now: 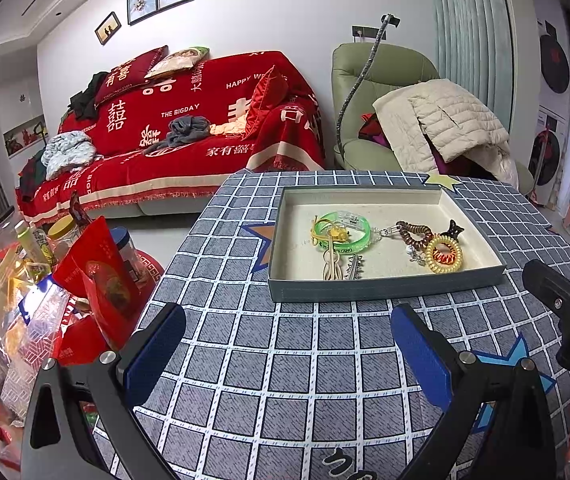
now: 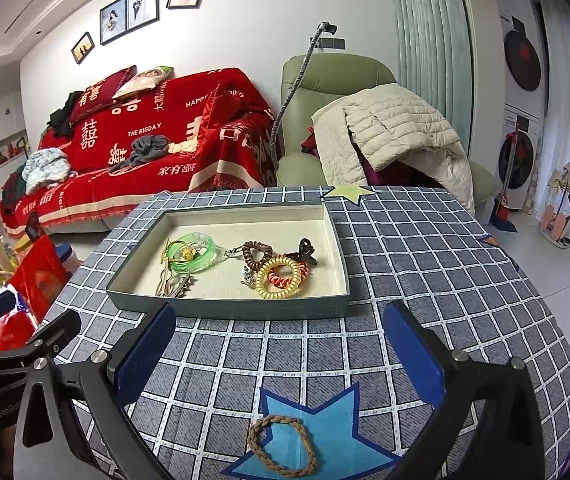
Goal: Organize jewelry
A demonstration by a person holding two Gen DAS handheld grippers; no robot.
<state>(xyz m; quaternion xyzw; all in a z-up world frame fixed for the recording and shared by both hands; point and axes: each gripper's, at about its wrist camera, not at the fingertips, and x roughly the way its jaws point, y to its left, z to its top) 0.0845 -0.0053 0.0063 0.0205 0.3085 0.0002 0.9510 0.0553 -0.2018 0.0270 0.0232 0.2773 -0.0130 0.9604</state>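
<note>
Checked cloth covers our table (image 2: pixel 425 248); the tray (image 2: pixel 221 307) sits at twelve o'clock. Both grippers, left (image 1: pixel 285 354) and right (image 2: pixel 281 356), gape wide, empty. The braided bracelet (image 2: pixel 281 445) lies flat at six; we might pinch cloth instead.

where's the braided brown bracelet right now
In the right wrist view the braided brown bracelet lies on the tablecloth's blue star, between the open right gripper fingers, outside the tray.
</note>
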